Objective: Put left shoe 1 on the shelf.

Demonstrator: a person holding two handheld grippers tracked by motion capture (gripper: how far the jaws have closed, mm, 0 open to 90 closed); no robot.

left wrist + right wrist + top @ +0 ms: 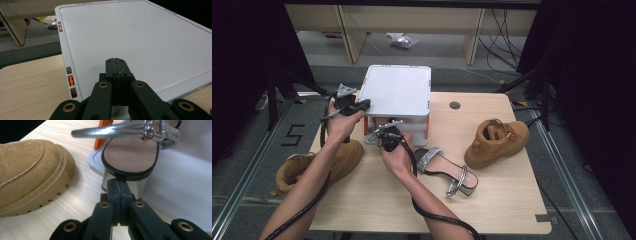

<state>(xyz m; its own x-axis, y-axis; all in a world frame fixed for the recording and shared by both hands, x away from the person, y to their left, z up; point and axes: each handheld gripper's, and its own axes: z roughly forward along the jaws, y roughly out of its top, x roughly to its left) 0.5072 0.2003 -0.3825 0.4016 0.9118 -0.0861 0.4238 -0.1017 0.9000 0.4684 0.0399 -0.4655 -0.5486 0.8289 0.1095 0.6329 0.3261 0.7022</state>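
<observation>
Table: light wood table [492,200] on a grey floor, dark curtains at both sides.
White box: a white box [398,91] with orange corner pieces stands at the far middle of the table; its flat lid [140,37] faces up.
Left gripper: the left gripper [362,105] sits at the lid's near left edge, jaws pressed together with nothing between them, tips just over the lid.
Right gripper: the right gripper [379,132] is low at the front of the box, jaws together and empty, tips at the silver block heel of a sandal [130,157] lying against the box.
Second sandal: another silver sandal [447,172] lies on the table beside the right hand.
Boots: one tan boot [497,142] stands at the right, another tan boot [319,165] at the left edge.
</observation>
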